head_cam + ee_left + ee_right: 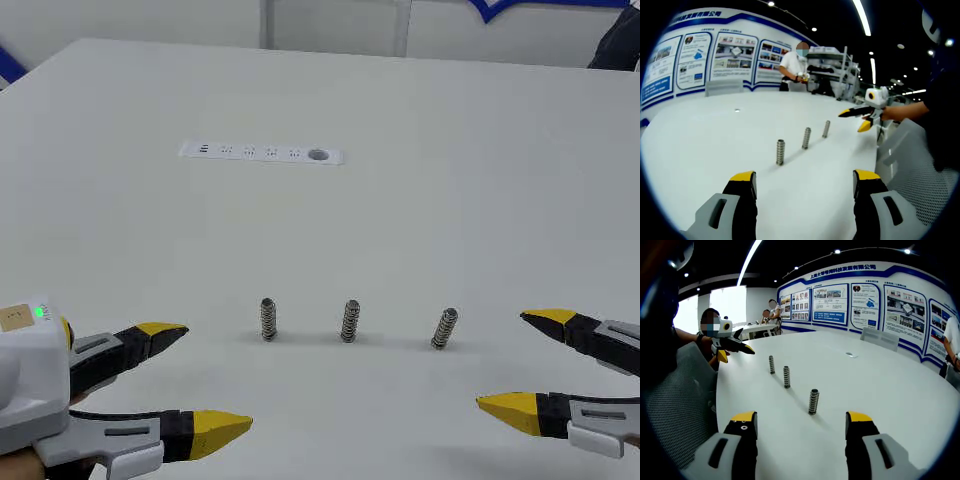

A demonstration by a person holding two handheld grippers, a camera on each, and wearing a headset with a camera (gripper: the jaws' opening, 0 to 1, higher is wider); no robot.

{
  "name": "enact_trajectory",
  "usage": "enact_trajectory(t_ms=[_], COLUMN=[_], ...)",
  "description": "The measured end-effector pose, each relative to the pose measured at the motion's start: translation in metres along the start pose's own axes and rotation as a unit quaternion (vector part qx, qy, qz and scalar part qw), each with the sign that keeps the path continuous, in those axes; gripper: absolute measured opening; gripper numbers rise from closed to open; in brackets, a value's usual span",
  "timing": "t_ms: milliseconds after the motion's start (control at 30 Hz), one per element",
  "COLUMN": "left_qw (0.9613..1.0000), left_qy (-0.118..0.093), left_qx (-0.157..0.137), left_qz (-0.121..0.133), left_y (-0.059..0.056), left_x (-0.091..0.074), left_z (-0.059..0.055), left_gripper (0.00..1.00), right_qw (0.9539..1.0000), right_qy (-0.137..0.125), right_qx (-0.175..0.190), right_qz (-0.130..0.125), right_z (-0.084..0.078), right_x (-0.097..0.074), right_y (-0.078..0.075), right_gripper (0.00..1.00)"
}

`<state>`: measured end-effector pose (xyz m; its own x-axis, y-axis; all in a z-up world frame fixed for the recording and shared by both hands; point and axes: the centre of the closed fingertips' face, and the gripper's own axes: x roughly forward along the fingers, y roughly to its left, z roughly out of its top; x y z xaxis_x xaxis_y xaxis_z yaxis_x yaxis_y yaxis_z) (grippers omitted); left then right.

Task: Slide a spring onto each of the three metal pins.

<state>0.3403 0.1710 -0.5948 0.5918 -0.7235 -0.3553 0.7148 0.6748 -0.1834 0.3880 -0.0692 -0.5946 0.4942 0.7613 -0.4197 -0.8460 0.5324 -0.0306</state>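
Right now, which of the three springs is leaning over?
The right-hand spring, nearest the right gripper. It tilts sideways, while the middle spring and the left spring stand straight up.

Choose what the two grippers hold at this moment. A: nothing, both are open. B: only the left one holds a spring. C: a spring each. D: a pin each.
A: the left gripper and the right gripper both have their jaws apart with nothing between them, while the three springs stand in a row on the table.
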Motion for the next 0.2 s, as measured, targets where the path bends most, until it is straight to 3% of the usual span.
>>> enact_trajectory(t_ms=[200], left_qw=[1.0000], left_qy=[0.000], left_qx=[0.000], left_qz=[0.001], left_y=[-0.0001], left_x=[0.0004], left_z=[0.0000], left_gripper=[0.80], right_qw=[1.0000], right_qy=[0.000], right_qx=[0.002], right_qz=[-0.002], right_z=[-0.0011], right_x=[-0.0001], right_y=[-0.0020], right_gripper=[0.72])
